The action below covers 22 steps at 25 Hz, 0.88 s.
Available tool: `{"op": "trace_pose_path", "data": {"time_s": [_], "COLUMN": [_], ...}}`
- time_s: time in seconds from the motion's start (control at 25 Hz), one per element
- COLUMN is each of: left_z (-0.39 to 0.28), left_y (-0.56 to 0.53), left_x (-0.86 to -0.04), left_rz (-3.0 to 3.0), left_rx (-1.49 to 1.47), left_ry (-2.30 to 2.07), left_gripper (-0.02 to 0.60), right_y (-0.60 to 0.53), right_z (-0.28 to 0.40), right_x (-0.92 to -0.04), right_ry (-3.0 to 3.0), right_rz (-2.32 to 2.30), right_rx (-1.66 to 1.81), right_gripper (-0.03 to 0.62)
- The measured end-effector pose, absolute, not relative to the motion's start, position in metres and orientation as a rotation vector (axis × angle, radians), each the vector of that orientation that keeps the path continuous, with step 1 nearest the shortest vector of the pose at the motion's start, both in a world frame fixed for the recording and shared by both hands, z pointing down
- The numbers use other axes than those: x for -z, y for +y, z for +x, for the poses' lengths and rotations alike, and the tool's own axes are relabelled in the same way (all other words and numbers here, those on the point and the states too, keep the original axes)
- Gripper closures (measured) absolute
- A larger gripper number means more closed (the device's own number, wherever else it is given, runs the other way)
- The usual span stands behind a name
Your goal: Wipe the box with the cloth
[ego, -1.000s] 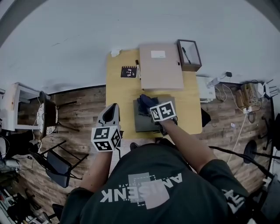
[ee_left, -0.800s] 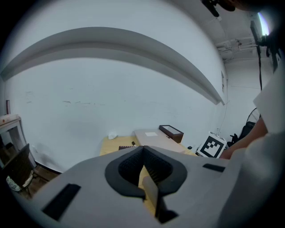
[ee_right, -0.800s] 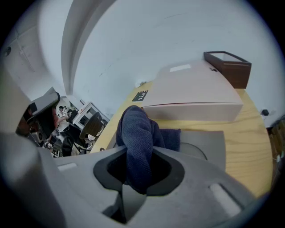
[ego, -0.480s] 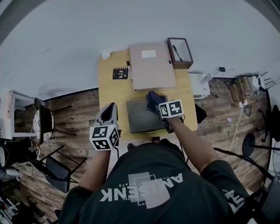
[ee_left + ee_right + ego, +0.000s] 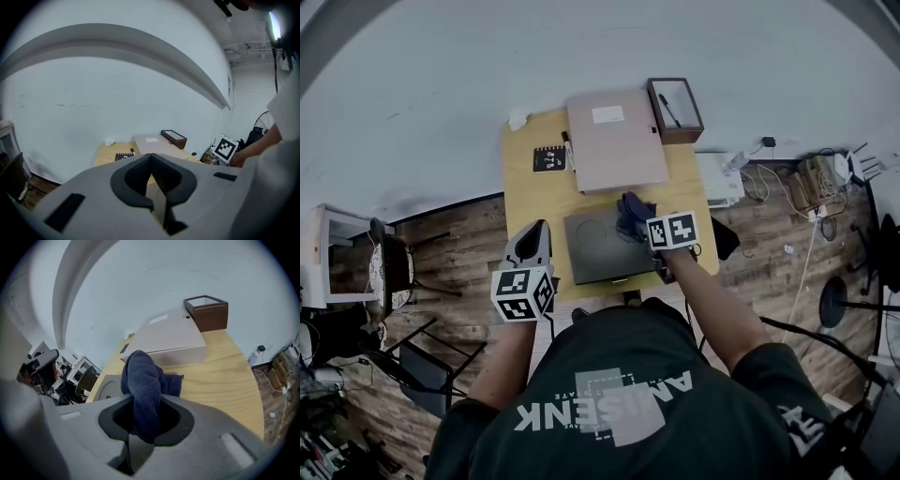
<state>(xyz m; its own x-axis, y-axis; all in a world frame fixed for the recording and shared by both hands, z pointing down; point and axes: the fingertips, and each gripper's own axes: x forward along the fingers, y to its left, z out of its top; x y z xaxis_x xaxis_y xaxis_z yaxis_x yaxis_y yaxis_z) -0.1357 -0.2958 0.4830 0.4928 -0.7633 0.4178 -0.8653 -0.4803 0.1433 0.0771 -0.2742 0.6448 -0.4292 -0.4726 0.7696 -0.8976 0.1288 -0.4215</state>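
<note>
On the yellow table (image 5: 525, 202) lies a flat dark grey box (image 5: 595, 248). A dark blue cloth (image 5: 633, 213) rests bunched on its far right corner. My right gripper (image 5: 647, 225) is shut on that cloth, its marker cube just behind. In the right gripper view the cloth (image 5: 143, 380) fills the right gripper (image 5: 145, 417), and the grey box (image 5: 105, 387) shows at the left below it. My left gripper (image 5: 535, 239) hangs off the table's left front corner, over the floor. In its own view the left gripper (image 5: 152, 173) is shut with nothing in it.
A large beige box (image 5: 614, 139) lies behind the grey one, a brown open tray (image 5: 675, 110) with a pen to its right. A black notebook (image 5: 549, 159) and a white crumpled scrap (image 5: 517, 120) sit far left. Chairs (image 5: 412, 366) and cables (image 5: 806, 187) surround the table.
My right gripper has dragged the cloth rightward along the grey box's far edge, from near its middle to the far right corner. The left gripper has stayed where it was.
</note>
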Motion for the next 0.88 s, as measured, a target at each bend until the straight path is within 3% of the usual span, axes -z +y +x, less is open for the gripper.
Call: {"op": "trace_pose_path", "data": {"time_s": [0.68, 0.88], "left_z": [-0.129, -0.140], "left_y": [-0.291, -0.287], "left_x": [-0.480, -0.482], "left_rz": [2.421, 2.392], "left_rx": [-0.445, -0.430], "left_ry": [-1.351, -1.379], "left_gripper": [0.580, 0.580], "right_y": [-0.266, -0.274], "right_z": [0.153, 0.143], "right_x": [-0.650, -0.623], "right_ry": [-1.824, -1.899], "right_rz": [1.490, 1.452], "right_rx": [-1.284, -1.159], "right_gripper": [0.518, 0.518]}}
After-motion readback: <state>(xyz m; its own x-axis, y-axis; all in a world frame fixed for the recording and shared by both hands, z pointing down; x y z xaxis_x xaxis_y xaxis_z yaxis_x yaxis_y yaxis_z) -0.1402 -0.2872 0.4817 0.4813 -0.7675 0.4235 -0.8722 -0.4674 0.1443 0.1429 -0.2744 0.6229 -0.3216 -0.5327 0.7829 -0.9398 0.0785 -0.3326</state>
